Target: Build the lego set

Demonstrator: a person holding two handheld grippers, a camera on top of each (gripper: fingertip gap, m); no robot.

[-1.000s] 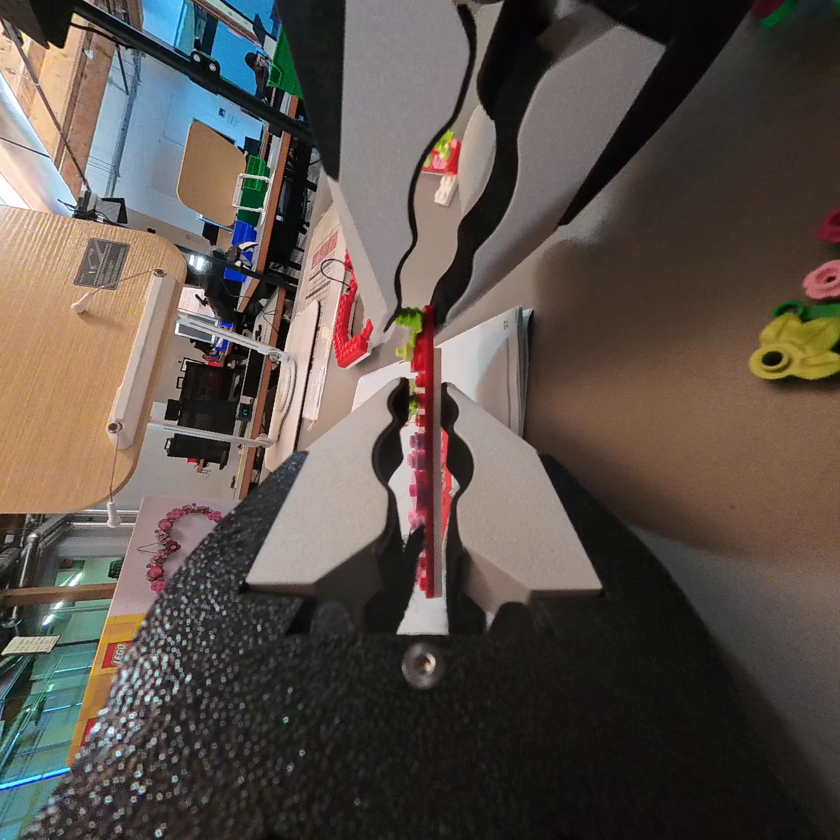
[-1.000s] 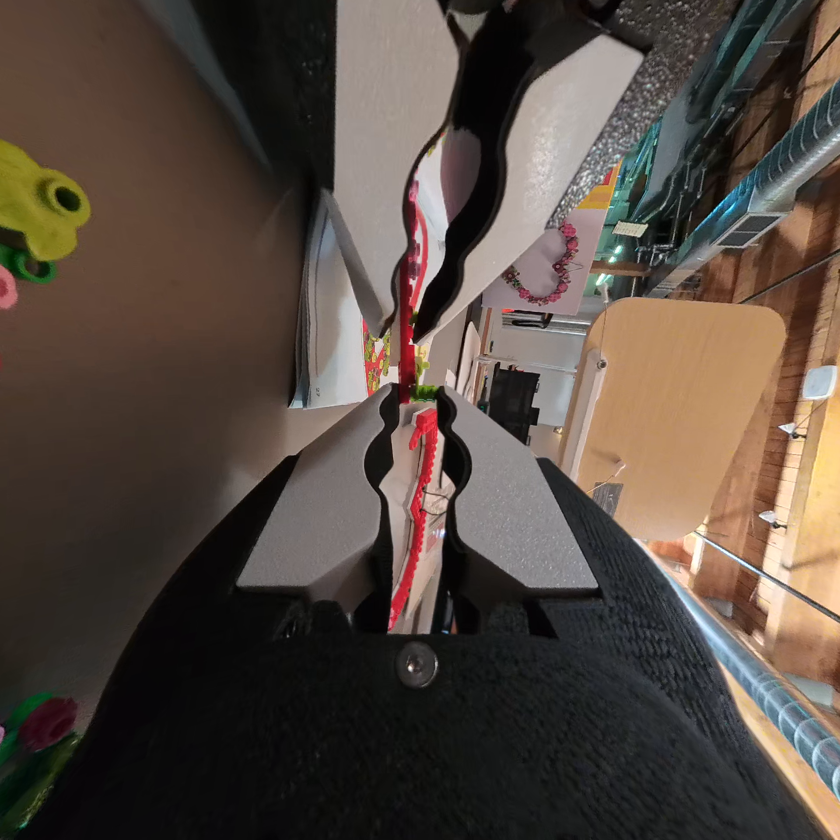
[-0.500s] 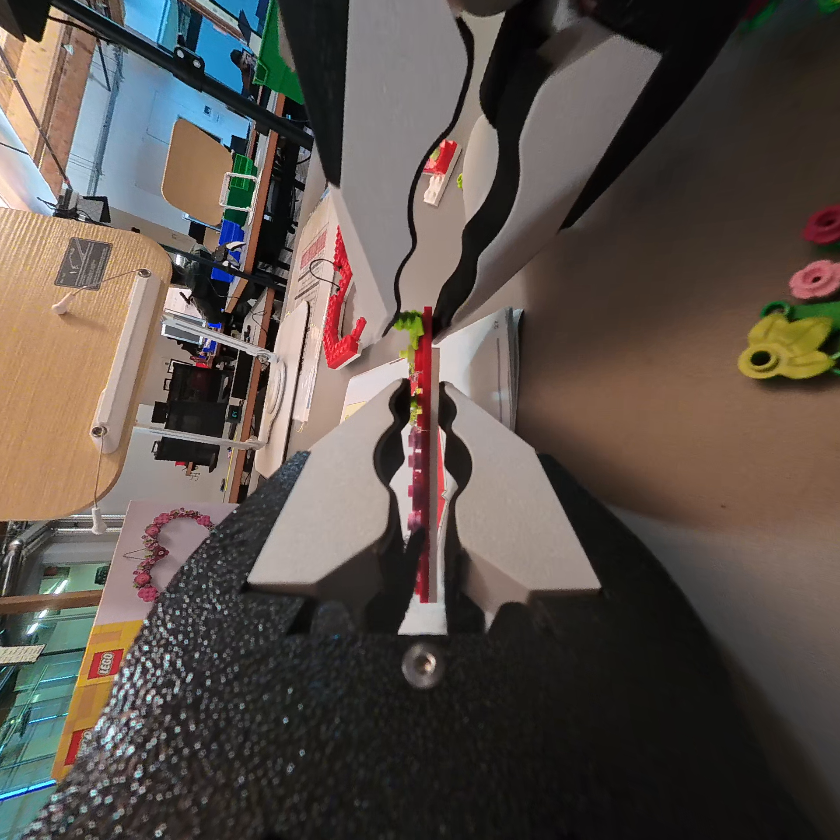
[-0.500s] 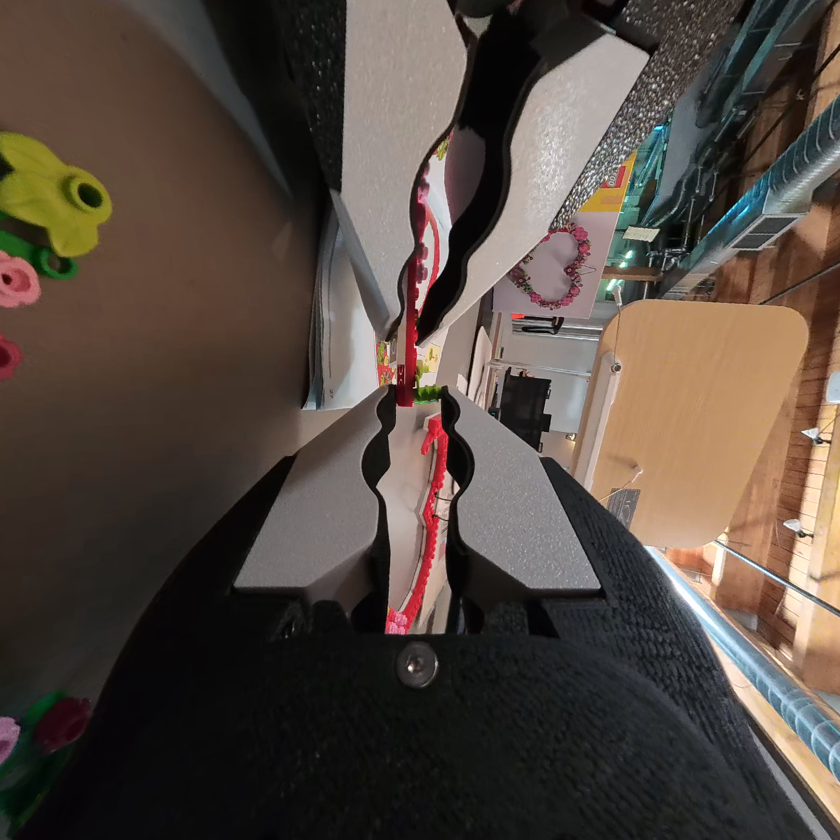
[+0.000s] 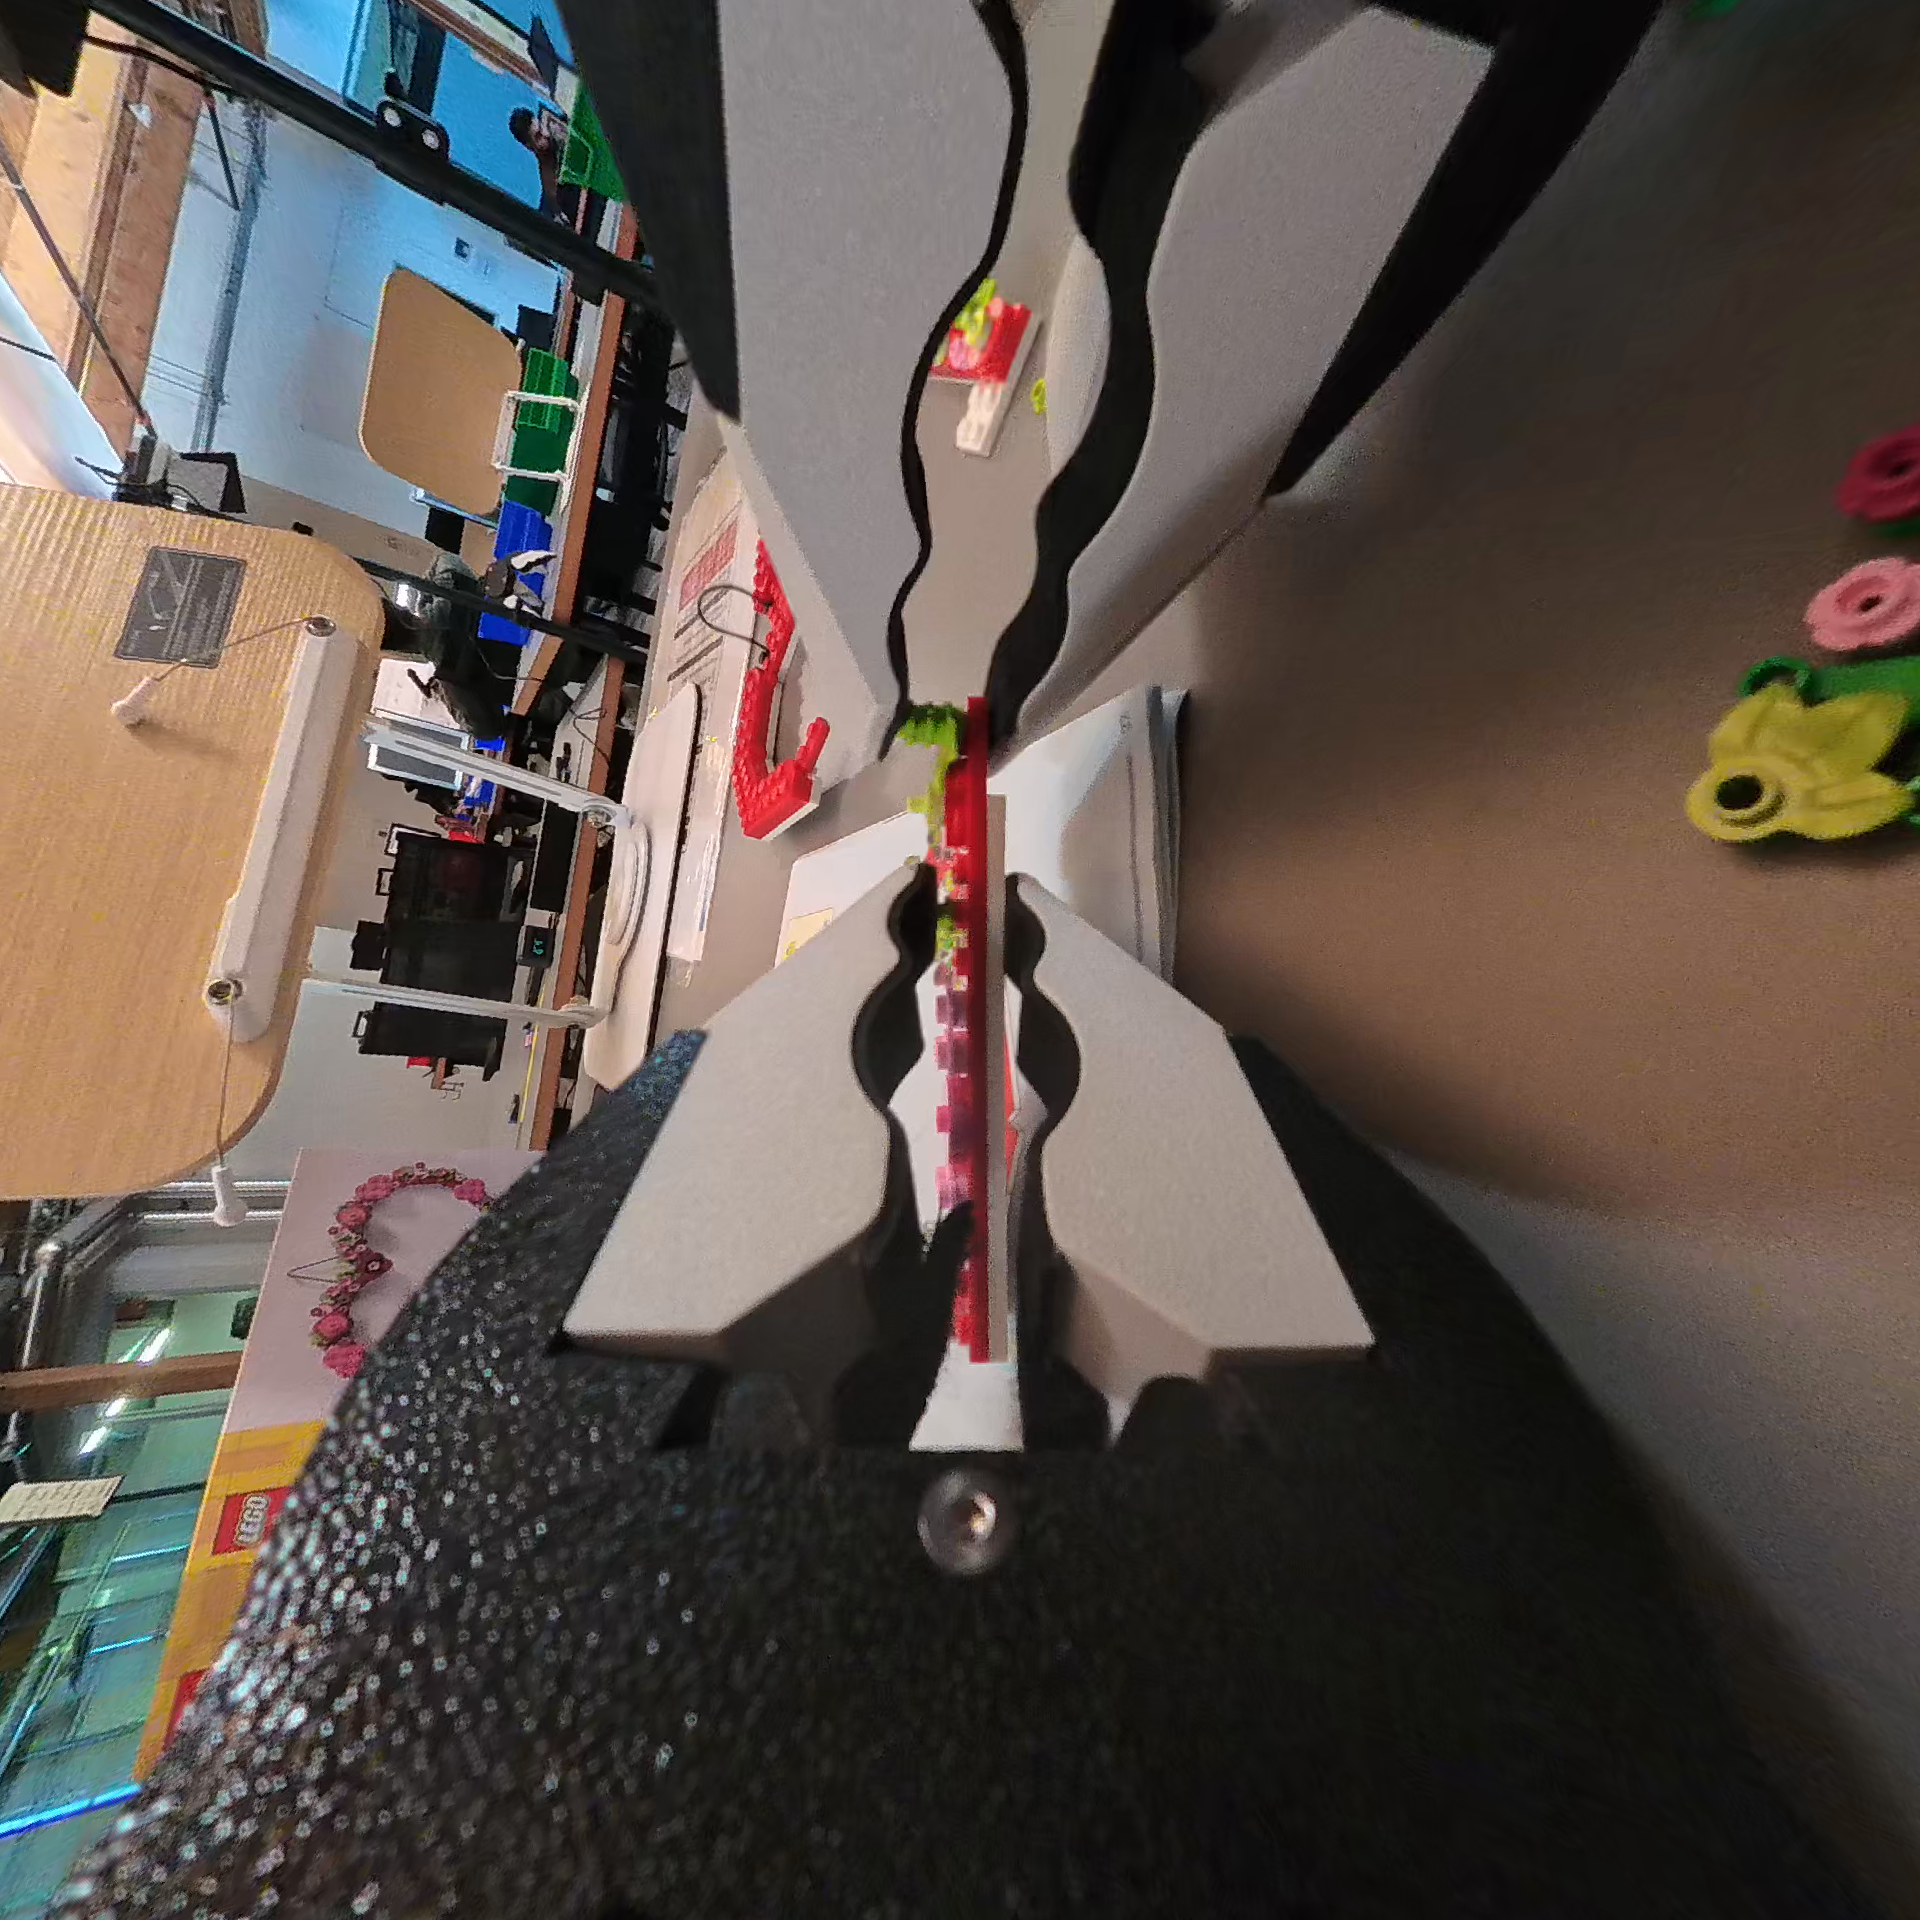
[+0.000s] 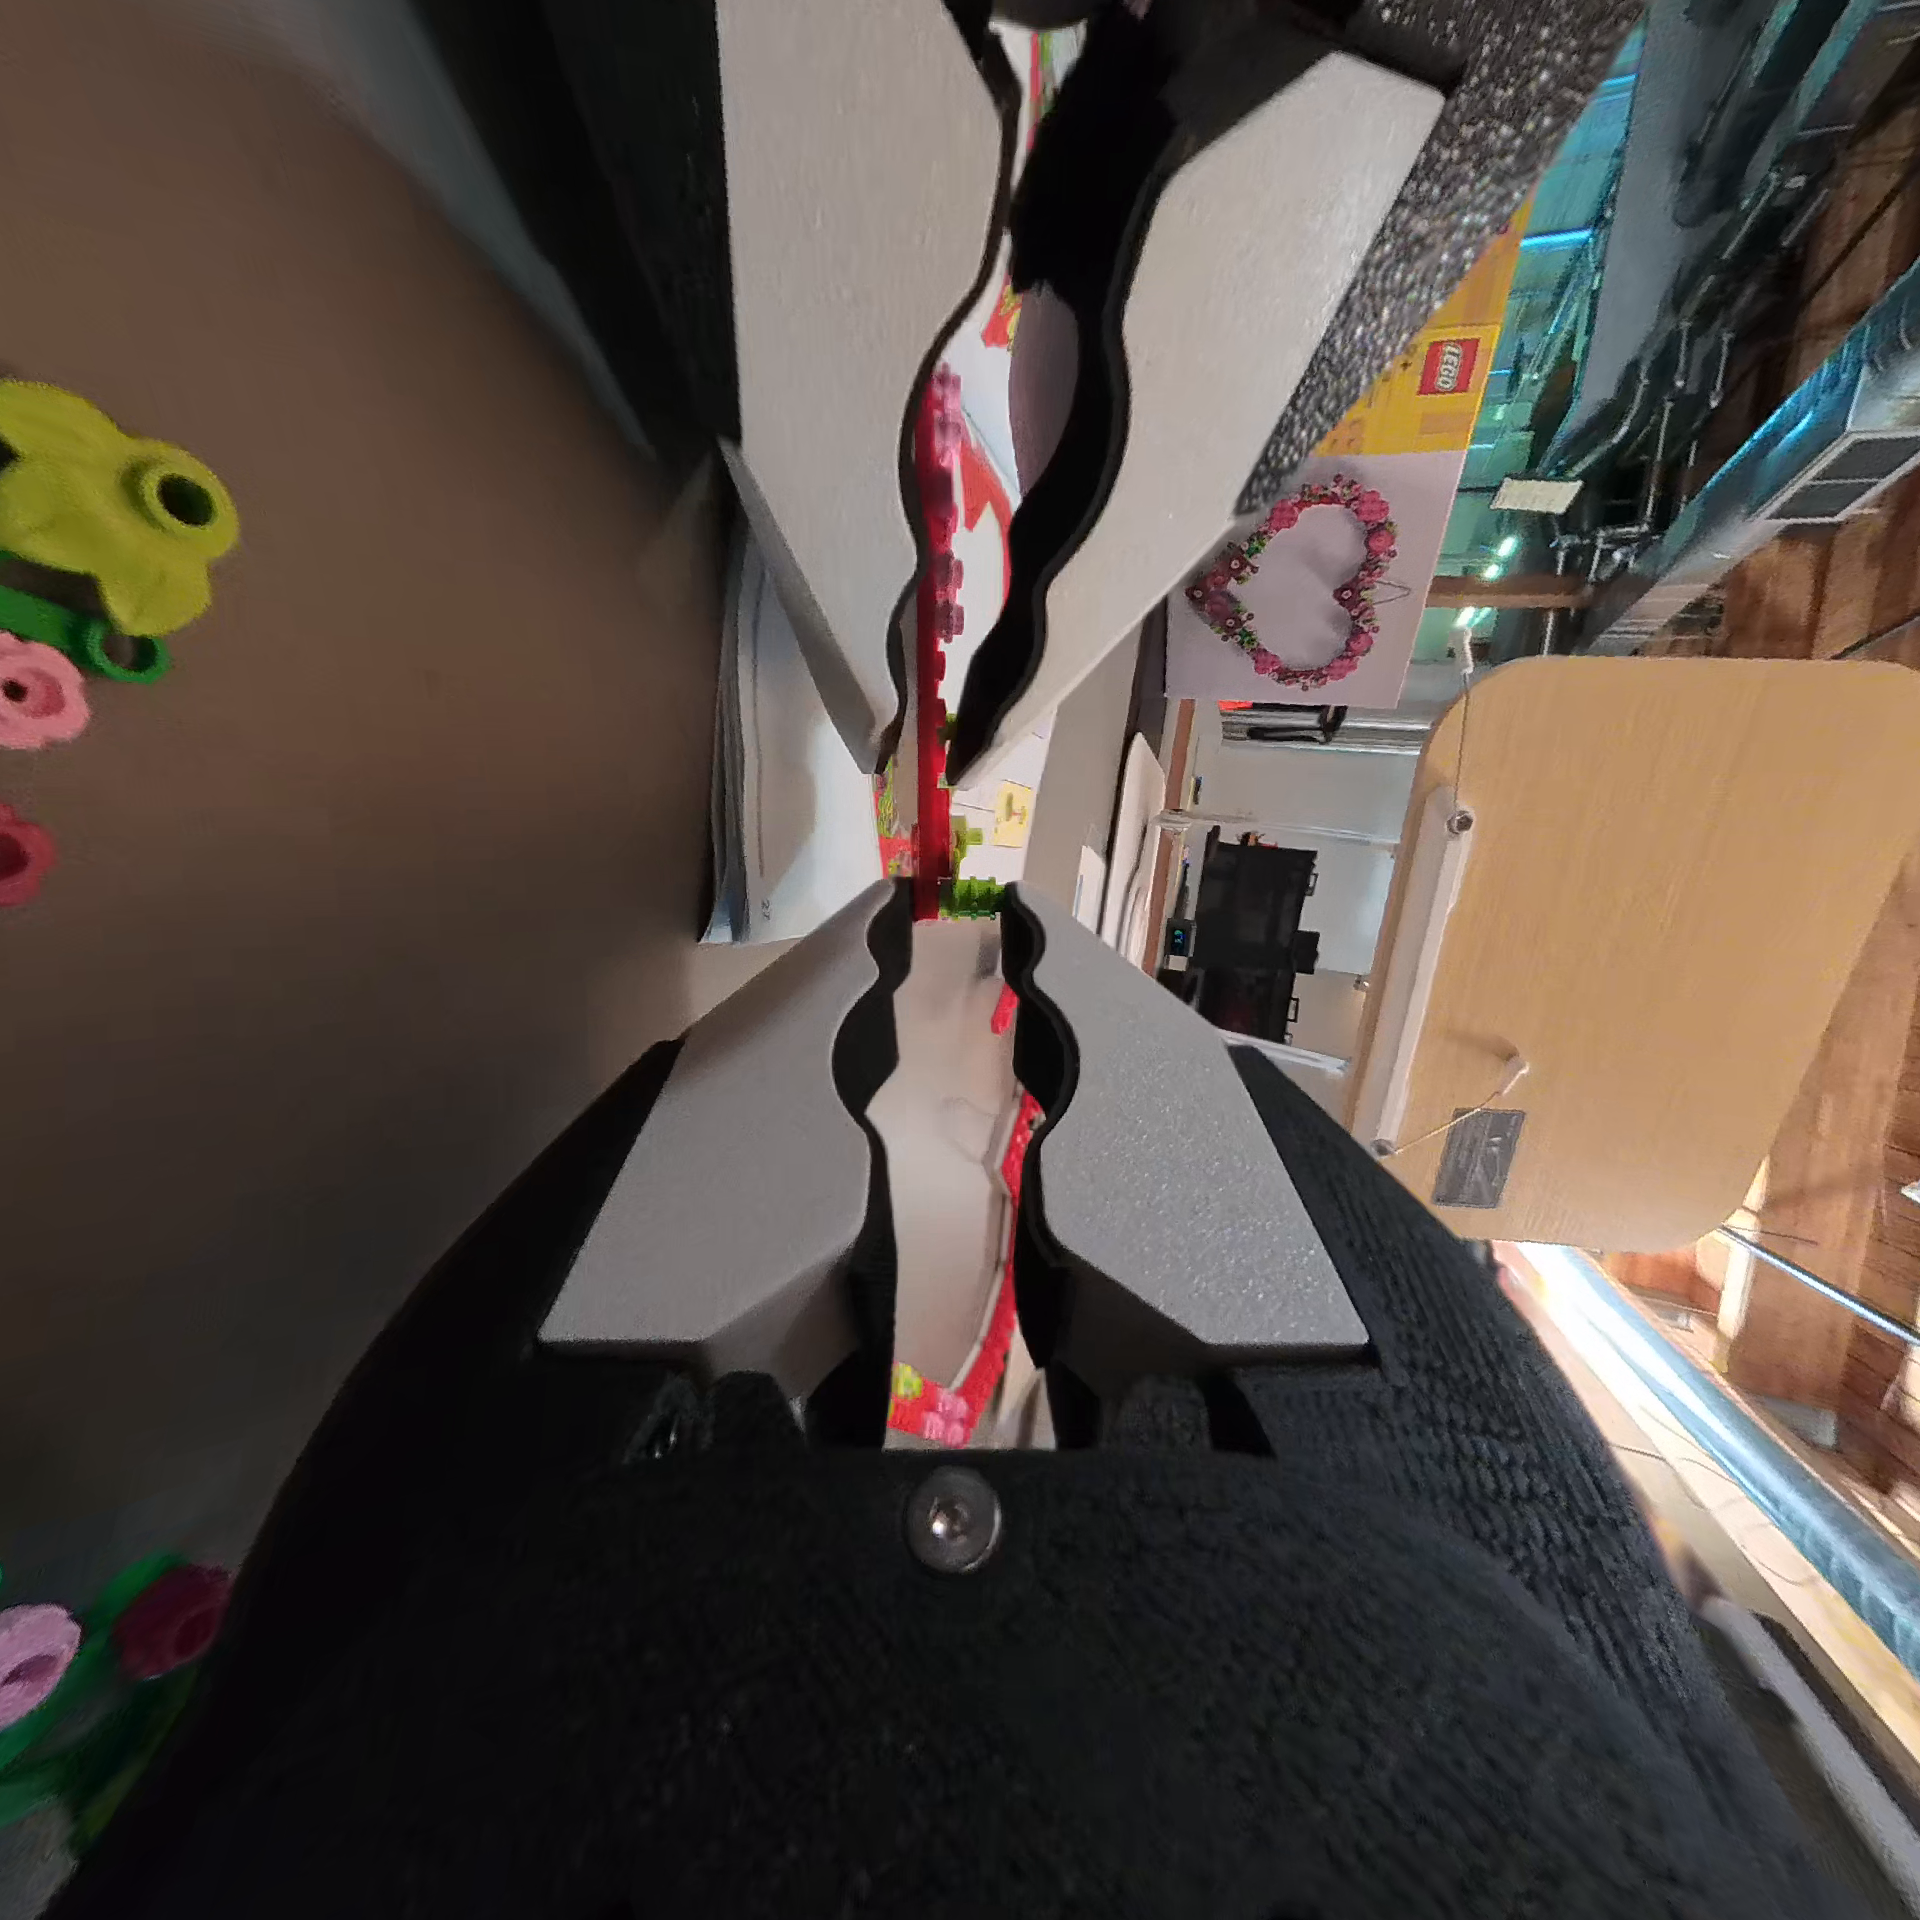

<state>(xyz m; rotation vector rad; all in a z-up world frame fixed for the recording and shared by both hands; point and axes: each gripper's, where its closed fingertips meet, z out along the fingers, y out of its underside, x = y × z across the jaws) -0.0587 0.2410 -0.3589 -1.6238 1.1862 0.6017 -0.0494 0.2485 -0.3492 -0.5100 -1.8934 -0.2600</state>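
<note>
The left gripper (image 5: 961, 883) is clamping a thin red studded plastic plate (image 5: 968, 1018) edge-on above the bench; the right gripper (image 6: 951, 899) is pinching its far end, lime green leaf piece (image 6: 971, 896) included. Both should be pressing squarely.

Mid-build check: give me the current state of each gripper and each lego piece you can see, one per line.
Left gripper: shut on the flat red lego plate, held edge-on.
Right gripper: shut on the plate's far end, at its lime green leaf piece.
Yellow-green lego flower: loose on the table.
Pink round lego flower: loose, beside it.
</note>
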